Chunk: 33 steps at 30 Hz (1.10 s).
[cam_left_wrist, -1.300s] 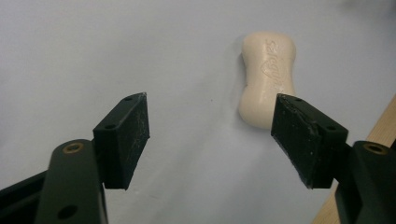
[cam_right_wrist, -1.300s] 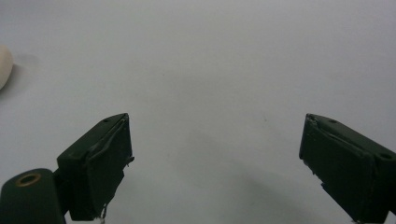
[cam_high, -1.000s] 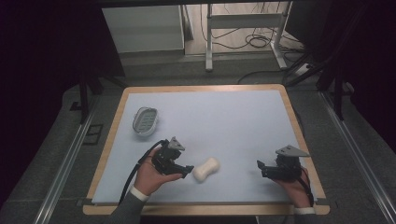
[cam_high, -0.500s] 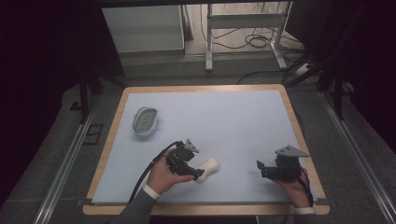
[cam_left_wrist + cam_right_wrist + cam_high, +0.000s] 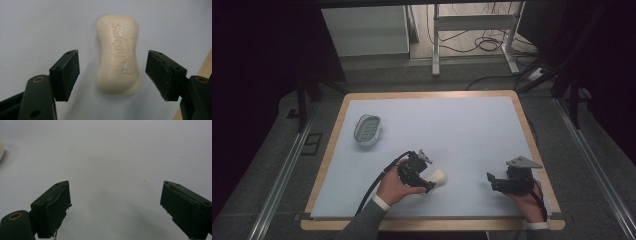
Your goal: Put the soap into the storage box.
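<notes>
Soap pickup, approach stage, grip not yet made.
L gripper jaws apart, straddling soap near its lower end, pads clear of it both sides; soap flat on blue mat, well apart from soap dish toward the mat's far-left part. R gripper jaws apart, empty, resting right of soap. Left to do, likely: close, lift, carry to dish.

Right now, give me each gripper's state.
Left gripper: open, jaws either side of the soap, not touching it.
Right gripper: open, holding nothing.
</notes>
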Tool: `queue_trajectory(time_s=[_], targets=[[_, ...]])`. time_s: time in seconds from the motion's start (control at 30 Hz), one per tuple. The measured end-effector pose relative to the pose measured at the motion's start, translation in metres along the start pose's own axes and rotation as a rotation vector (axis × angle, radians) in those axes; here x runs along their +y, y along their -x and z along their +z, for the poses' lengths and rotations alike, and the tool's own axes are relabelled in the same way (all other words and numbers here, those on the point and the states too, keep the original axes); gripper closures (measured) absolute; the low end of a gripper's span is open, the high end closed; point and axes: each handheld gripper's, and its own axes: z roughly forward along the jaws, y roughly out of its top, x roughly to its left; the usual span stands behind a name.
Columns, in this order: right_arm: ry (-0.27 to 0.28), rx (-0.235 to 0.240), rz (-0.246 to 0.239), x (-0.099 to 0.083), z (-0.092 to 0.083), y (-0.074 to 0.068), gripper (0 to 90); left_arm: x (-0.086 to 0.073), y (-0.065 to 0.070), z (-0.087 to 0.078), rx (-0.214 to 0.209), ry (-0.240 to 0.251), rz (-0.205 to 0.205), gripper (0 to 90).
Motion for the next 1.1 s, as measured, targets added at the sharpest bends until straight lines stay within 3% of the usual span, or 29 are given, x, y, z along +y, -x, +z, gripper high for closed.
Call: queue_trajectory(time_s=[0.57,0.87,1.1], targets=[[-0.006,-0.007,0.0,-0.001,0.0,0.001,9.4,0.011,0.003,0.022,-0.001,-0.082,0.021,29.6],[-0.012,-0.01,0.001,-0.002,0.001,0.001,9.4,0.012,0.004,0.028,0.01,-0.107,0.022,36.9],[-0.01,-0.016,0.004,-0.002,0.0,0.002,9.4,0.013,0.007,0.029,0.01,-0.111,0.041,48.3]])
